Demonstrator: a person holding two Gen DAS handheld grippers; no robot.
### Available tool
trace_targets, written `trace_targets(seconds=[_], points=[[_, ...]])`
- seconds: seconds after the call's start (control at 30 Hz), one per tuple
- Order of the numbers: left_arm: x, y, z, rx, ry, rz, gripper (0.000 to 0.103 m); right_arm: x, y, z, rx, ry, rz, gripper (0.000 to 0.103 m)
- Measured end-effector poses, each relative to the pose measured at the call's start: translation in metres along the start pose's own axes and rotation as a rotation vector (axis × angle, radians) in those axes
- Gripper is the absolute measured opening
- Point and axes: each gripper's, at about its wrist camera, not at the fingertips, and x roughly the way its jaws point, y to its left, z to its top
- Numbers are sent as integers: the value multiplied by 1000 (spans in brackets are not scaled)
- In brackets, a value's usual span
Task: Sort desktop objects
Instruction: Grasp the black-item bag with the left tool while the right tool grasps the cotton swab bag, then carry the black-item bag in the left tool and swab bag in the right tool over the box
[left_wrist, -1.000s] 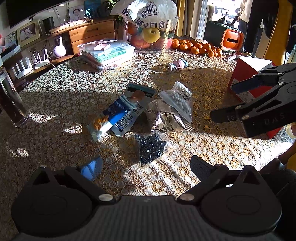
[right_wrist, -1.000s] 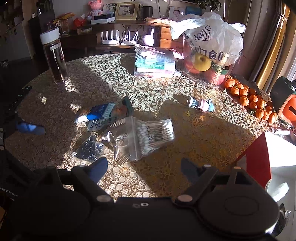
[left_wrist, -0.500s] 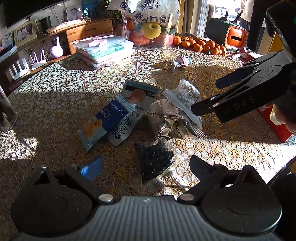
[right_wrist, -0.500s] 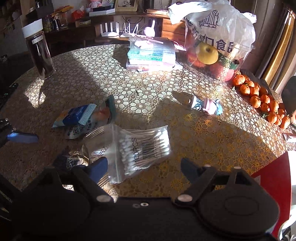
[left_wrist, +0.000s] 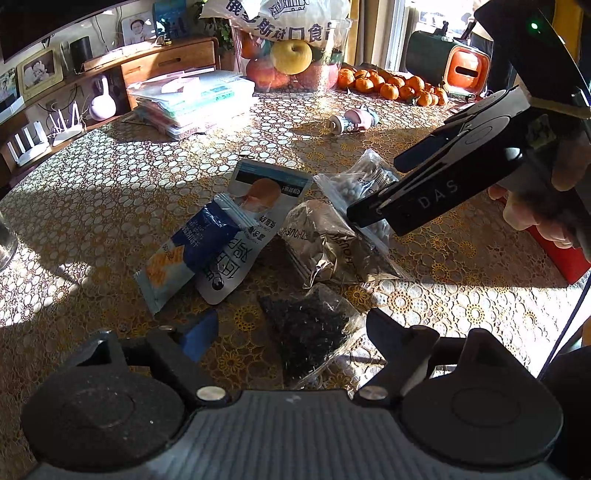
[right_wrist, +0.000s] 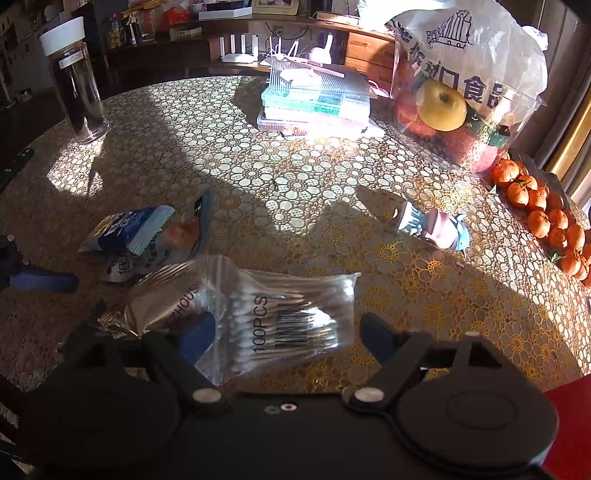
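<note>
Our left gripper (left_wrist: 291, 332) is closing around the bag of black beads (left_wrist: 308, 330), pads not yet pressing. Our right gripper (right_wrist: 286, 338) gapes over the cotton swab bag (right_wrist: 284, 317), at six o'clock. Both are light, limp, slippery; we'd pinch mid-bag.

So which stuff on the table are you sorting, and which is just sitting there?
Sorting:
cotton swab bag
silver pouch
bag of black bits
blue snack packet

Just sitting there:
tangerines
fruit bag
stacked boxes
glass jar
</note>
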Motion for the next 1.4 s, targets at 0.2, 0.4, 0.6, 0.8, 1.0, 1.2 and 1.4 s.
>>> trace_targets(seconds=[0.2,0.4,0.6,0.8,1.0,1.2,1.4], points=[[8,-2,1,-7,10,-11,68,7,-10,-1,43,6,44,84],[11,-5,2,9,6,-5,61,6,-7,-2,18,3,40,71],[10,-4,3,3,9,-18,53,5,-8,-4,20,-3,24,69],[8,-4,3,-12,12,-31,49,-1,-10,-5,20,-4,17,69],[1,-8,4,-5,1,-32,48,-10,-10,-5,18,-8,8,69],[-11,-11,7,-2,-5,-32,48,-28,-8,-6,15,-23,1,69],[-31,-19,13,13,-34,-21,48,-53,-8,-10,36,-52,-1,69]])
